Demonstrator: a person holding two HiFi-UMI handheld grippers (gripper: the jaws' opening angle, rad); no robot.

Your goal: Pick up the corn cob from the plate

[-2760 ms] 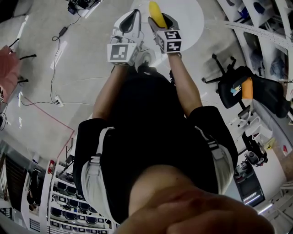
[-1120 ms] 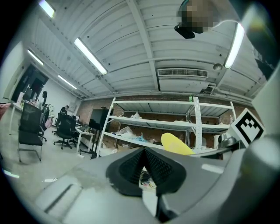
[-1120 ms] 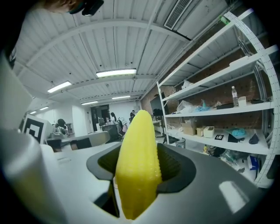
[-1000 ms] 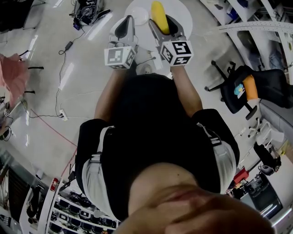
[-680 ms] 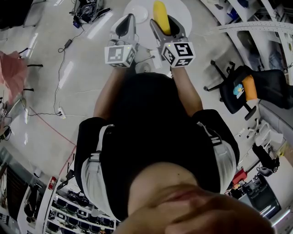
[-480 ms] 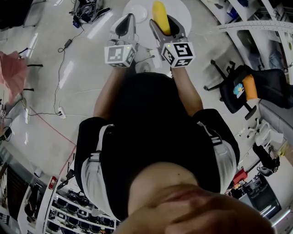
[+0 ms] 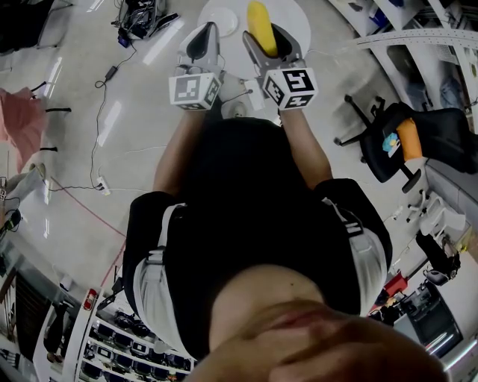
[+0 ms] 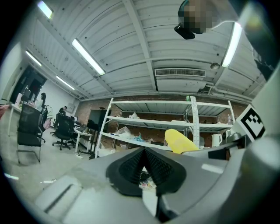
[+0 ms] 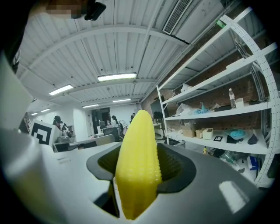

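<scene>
In the head view my right gripper is shut on a yellow corn cob, held out level above a round white table. The cob stands up between the dark ribbed pads in the right gripper view and sticks out past them. A white plate lies on the table just left of the cob, with nothing on the part I see. My left gripper hangs beside the right one. Its pads meet with nothing between them. The cob's tip shows at the right in the left gripper view.
A black office chair with an orange thing on it stands to the right. Cables and a power strip trail across the pale floor at the left. Metal shelving with boxes and bottles runs ahead. Desks and chairs stand far left.
Only the head view has shifted a little since the earliest frame. Both grippers keep their places and the corn cob stays in the right one.
</scene>
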